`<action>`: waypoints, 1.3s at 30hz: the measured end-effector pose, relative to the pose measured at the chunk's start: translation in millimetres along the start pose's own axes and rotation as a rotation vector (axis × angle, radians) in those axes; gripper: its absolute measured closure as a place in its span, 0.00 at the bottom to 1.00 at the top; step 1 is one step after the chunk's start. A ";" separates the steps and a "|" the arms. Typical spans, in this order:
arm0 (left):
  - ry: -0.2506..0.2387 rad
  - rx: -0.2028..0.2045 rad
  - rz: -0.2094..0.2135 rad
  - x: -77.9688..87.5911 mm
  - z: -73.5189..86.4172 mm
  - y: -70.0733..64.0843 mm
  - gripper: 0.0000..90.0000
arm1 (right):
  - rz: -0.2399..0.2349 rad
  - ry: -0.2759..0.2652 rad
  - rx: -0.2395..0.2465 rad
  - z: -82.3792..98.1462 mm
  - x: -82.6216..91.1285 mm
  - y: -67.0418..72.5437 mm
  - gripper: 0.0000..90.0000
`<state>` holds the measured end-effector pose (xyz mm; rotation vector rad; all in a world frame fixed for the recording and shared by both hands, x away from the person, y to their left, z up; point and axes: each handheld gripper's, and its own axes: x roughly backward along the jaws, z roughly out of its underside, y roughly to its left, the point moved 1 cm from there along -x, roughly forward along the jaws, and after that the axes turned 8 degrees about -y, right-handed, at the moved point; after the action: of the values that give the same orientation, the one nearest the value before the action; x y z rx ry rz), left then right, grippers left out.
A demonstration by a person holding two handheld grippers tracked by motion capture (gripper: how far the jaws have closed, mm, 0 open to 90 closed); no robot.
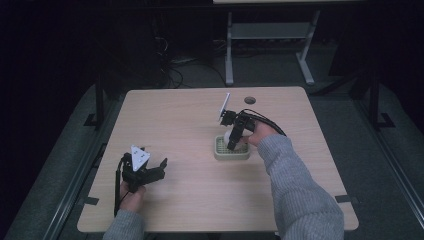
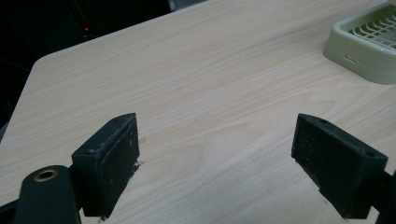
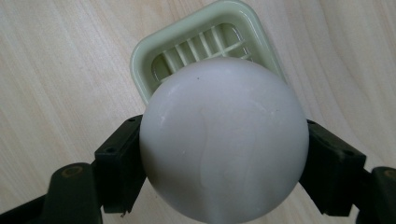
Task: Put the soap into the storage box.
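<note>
Two grippers: one at work, one idle on the tabletop.
Right gripper: its fingers are clamped on either side of a white ball, which is held just above the pale green basket.
Ball's place: it is seen directly over the slatted basket floor, so the drop lies straight down from the fingers; being round, no long axis is offered.
Left gripper: fingers are spread wide, nothing is held, and it is kept well apart from the basket.
Nearer hand: the right, judged ready to release.
</note>
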<state>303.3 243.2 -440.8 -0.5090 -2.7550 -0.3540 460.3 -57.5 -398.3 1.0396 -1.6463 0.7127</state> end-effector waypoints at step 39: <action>-0.004 0.001 0.003 0.0 -0.1 -0.3 0.16 | 0.023 0.024 -0.010 0.0 -19.6 -2.4 0.26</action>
<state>303.2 242.9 -440.8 -0.5135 -2.7577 -0.3507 464.5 -52.9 -417.0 1.0032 -1.6413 0.7290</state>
